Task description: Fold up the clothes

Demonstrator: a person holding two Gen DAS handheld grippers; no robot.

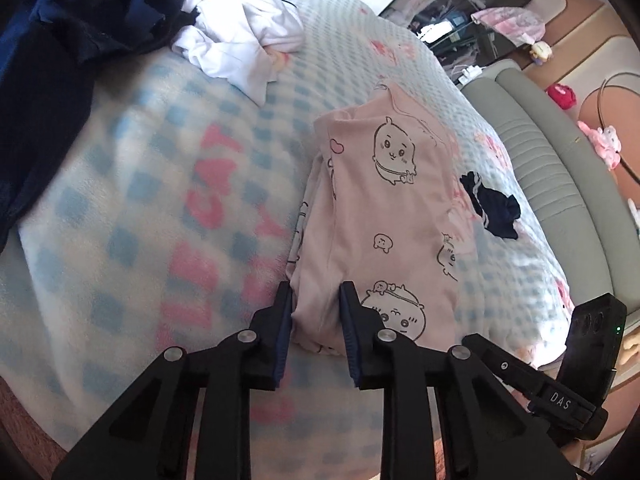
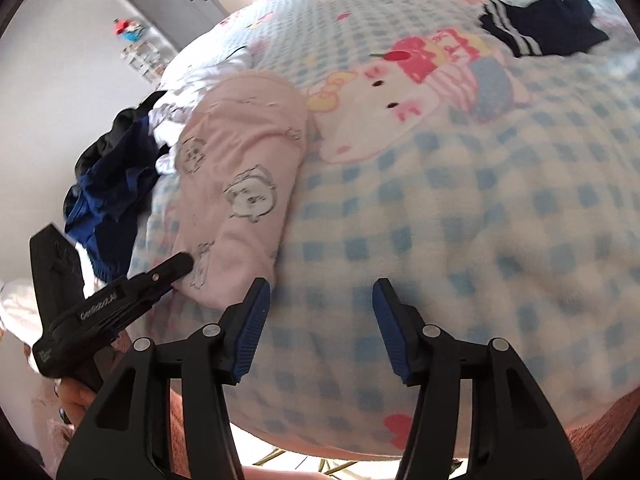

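1. Left gripper: jaws around the near edge of the folded pink garment. Fabric sits between the two pads, which press it from both sides; jaws clamped on it, not fully together.
2. Pink garment: printed with black-outline cartoon characters, folded into a long narrow bundle. It lies on the bed, on the blue-and-white checked blanket, running away from the left gripper.
3. Right gripper: jaws wide apart, nothing between them, over bare blanket at the near edge of the bed. The pink garment lies just beside its left finger; contact cannot be told.
4. The right wrist view shows the left gripper reaching the garment's near end from the left side.
5. Other clothes on the bed: a crumpled white garment and a dark navy heap at the far left, touching each other; a small navy piece with white stripes lies just beside the pink garment on the right.
6. The blanket carries a printed cartoon cat with a bow.
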